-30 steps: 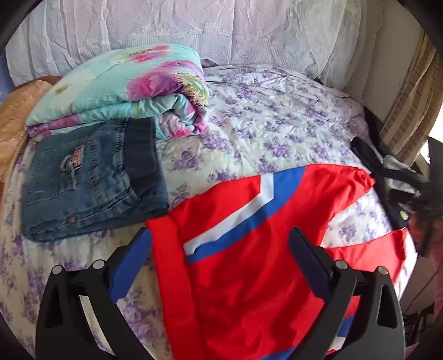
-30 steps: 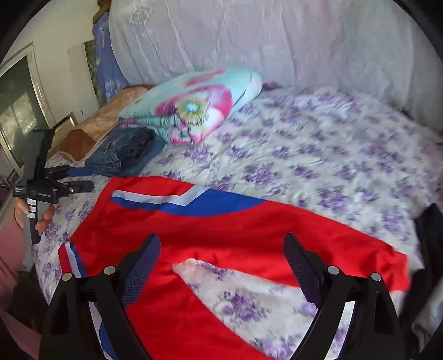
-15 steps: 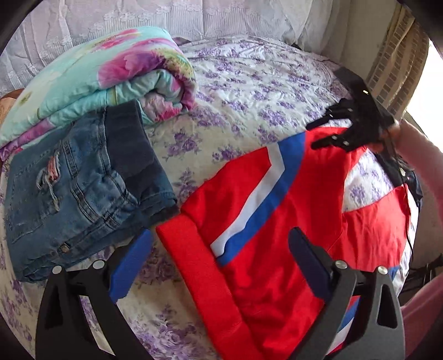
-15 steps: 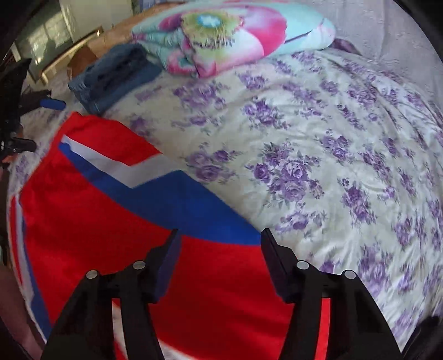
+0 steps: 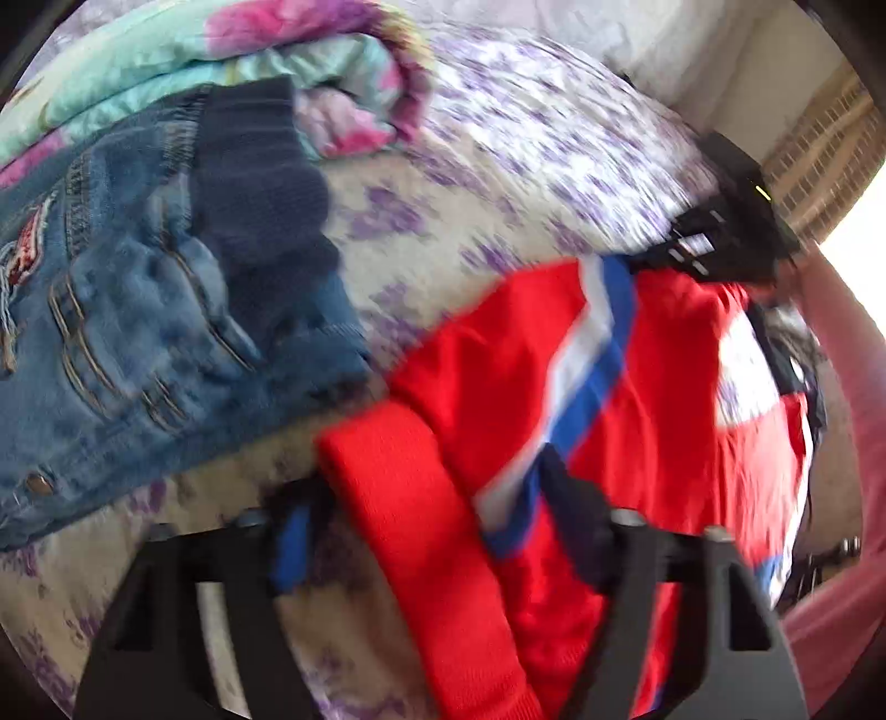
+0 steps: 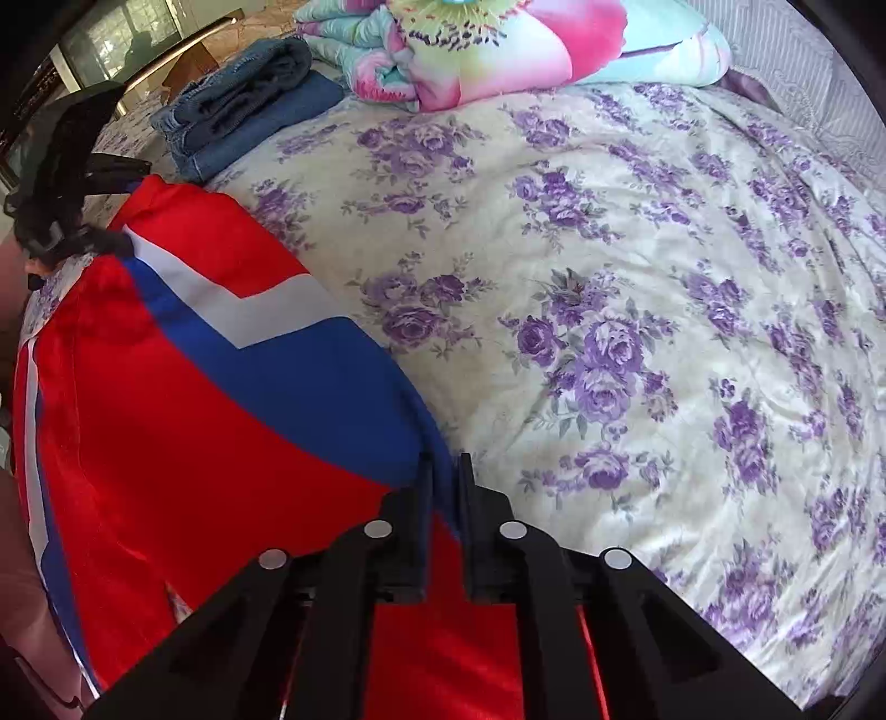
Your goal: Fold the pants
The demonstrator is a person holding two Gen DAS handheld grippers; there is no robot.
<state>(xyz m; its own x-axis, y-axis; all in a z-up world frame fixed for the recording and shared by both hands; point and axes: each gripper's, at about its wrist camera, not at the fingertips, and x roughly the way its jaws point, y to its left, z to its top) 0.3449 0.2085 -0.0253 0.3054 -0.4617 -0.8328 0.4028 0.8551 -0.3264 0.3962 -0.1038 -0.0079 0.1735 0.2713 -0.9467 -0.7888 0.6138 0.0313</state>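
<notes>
Red pants (image 5: 664, 376) with a blue and white stripe lie spread on the flowered bed. In the left wrist view my left gripper (image 5: 426, 531) is open, its fingers on either side of the red waistband (image 5: 410, 515); the image is blurred by motion. In the right wrist view my right gripper (image 6: 443, 482) is shut on the far edge of the pants (image 6: 194, 421) at the blue stripe. The right gripper also shows in the left wrist view (image 5: 714, 243), and the left gripper in the right wrist view (image 6: 66, 183).
Folded blue jeans (image 5: 127, 332) lie left of the pants, also in the right wrist view (image 6: 243, 105). A rolled floral quilt (image 6: 498, 44) lies behind them. The flowered bedsheet (image 6: 664, 304) stretches to the right. A curtain (image 5: 819, 160) hangs at far right.
My right gripper has closed on the pants' edge. My left gripper has dropped lower over the waistband, and its fingers have come closer together.
</notes>
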